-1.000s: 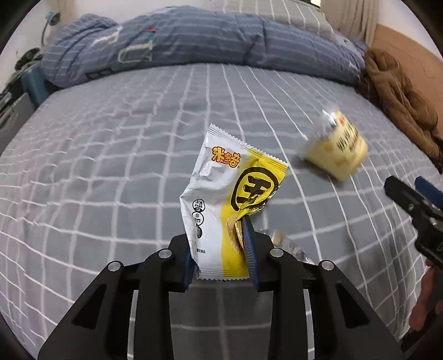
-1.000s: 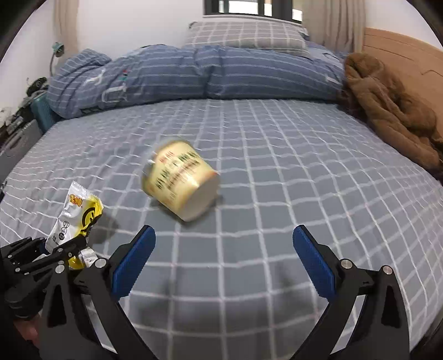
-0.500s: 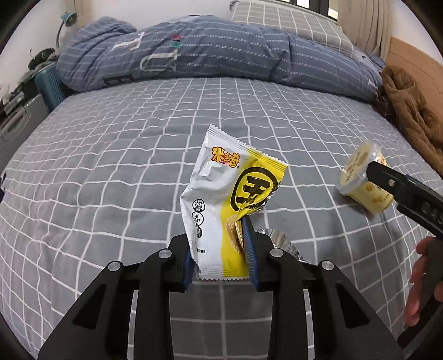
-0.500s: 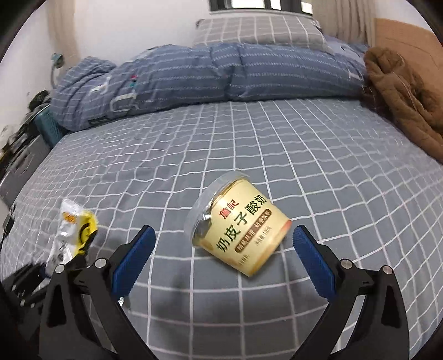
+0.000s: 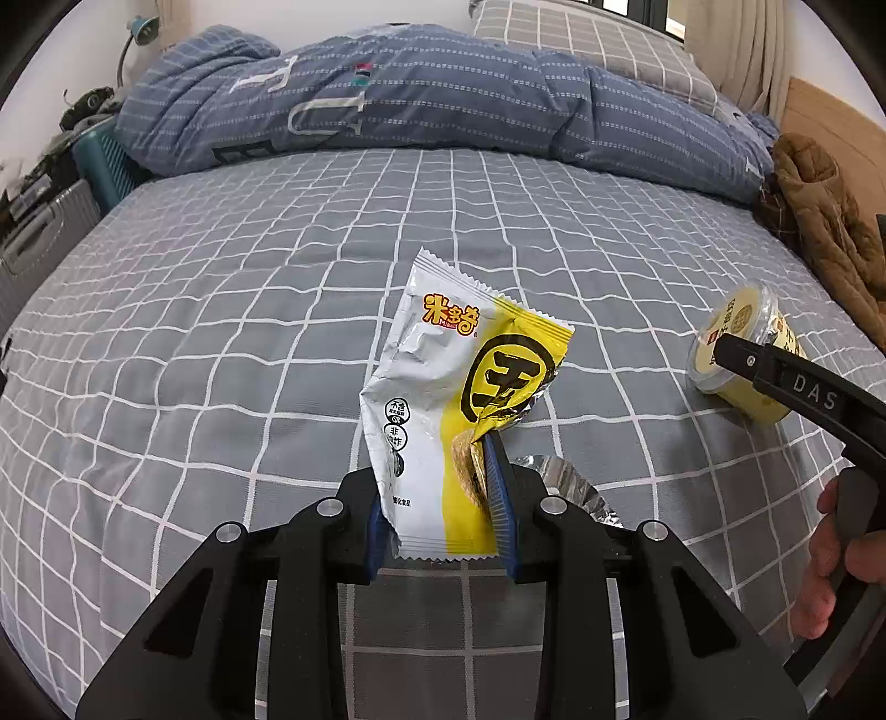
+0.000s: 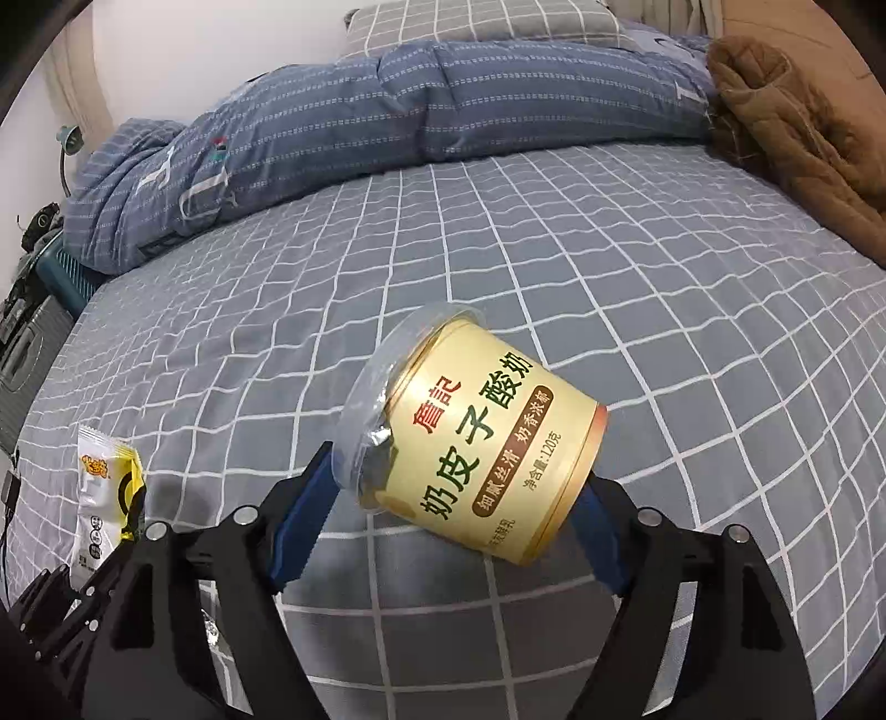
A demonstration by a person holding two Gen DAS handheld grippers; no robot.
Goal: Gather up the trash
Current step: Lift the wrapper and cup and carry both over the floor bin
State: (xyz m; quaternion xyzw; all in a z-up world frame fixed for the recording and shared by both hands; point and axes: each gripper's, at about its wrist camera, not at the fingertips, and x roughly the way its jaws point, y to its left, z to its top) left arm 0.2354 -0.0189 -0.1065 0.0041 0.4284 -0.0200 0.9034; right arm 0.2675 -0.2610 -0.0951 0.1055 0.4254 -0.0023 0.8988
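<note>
A white and yellow snack wrapper (image 5: pixel 443 387) stands upright in my left gripper (image 5: pixel 437 498), which is shut on its lower part. A crumpled foil piece (image 5: pixel 559 482) lies on the bed just behind that gripper. A yellow yogurt cup (image 6: pixel 476 443) with a clear lid lies on its side on the grey checked bed sheet (image 6: pixel 664 288). My right gripper (image 6: pixel 454 493) straddles it with its jaws closing, one blue pad at the lid rim and the other at the base. The left wrist view shows the cup (image 5: pixel 739 315) at far right behind a black finger (image 5: pixel 775 371).
A rolled blue duvet (image 5: pixel 421 94) and a checked pillow (image 6: pixel 482 22) lie along the far side. A brown jacket (image 6: pixel 797 127) is heaped at the right edge. A suitcase (image 5: pixel 39 243) stands off the bed's left side. A hand (image 5: pixel 830 554) holds the right gripper's handle.
The right gripper has come forward over the yogurt cup and its jaws have narrowed around it. The left gripper still holds the wrapper, shifted a little so the cup sits farther right.
</note>
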